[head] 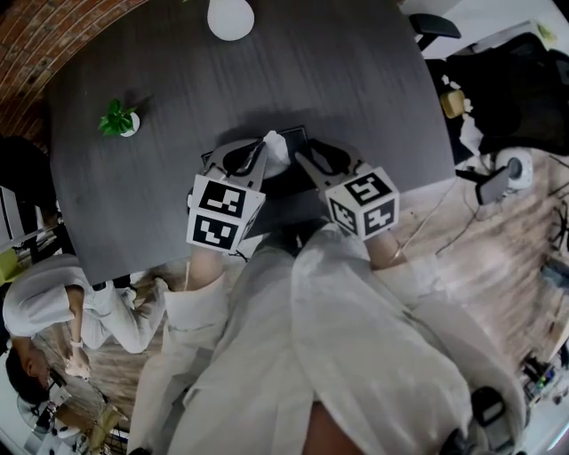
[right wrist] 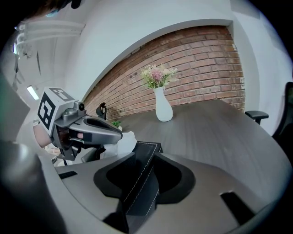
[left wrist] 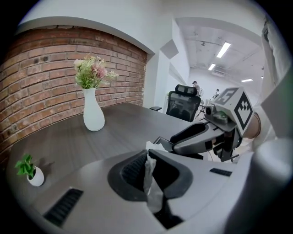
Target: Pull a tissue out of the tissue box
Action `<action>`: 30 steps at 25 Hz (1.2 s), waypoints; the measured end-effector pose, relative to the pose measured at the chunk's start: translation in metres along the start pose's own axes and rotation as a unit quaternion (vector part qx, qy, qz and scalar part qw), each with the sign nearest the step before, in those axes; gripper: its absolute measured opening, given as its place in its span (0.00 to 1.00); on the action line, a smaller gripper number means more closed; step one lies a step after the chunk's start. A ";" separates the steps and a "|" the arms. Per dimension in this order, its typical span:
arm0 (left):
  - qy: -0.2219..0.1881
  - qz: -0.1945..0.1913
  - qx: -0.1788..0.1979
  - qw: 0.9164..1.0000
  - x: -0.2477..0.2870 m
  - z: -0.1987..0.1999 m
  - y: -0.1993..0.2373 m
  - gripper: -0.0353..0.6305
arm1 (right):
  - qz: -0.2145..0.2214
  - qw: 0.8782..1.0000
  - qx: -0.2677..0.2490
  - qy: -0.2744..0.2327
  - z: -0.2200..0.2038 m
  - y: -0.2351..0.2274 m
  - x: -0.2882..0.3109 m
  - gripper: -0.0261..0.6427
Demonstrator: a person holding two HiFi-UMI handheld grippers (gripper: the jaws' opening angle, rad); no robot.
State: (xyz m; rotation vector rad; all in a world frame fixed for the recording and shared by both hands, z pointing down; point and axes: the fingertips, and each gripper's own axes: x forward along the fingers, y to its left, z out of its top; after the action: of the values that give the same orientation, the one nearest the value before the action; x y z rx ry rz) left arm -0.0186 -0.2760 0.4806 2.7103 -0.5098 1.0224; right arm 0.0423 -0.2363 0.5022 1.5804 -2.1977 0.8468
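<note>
Left claw (left wrist: 147, 154) nips one tissue (left wrist: 150, 183); right claw (right wrist: 149, 153), one tissue box (right wrist: 139, 192).

— How many grippers have you?
— Two: my left gripper (head: 258, 153) and my right gripper (head: 307, 162).
— And tables?
— One table (head: 356, 89).
— What do you count on it?
— One box (right wrist: 142, 173), one tissue (left wrist: 149, 183), one vase (left wrist: 93, 114) at twelve o'clock, and one plant (head: 118, 119) at ten o'clock.
— Any chairs?
— One chair (head: 436, 27) that I can count for sure, at one o'clock.
— People?
— One person (head: 53, 307) besides me, at eight o'clock.
</note>
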 end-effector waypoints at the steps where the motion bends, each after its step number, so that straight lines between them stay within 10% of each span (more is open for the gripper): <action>1: -0.001 0.003 -0.001 1.000 -0.001 0.000 0.001 0.07 | 0.000 1.000 0.000 0.001 0.000 0.000 0.000 0.20; 30: -0.076 0.058 -0.031 0.995 -0.048 0.022 0.019 0.06 | -0.014 1.000 -0.017 0.000 -0.001 0.001 0.002 0.20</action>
State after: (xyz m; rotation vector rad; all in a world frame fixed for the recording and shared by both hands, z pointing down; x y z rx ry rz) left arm -0.0465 -0.2886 0.4332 2.7443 -0.7213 0.8167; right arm 0.0407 -0.2368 0.5036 1.5914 -2.1746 0.7972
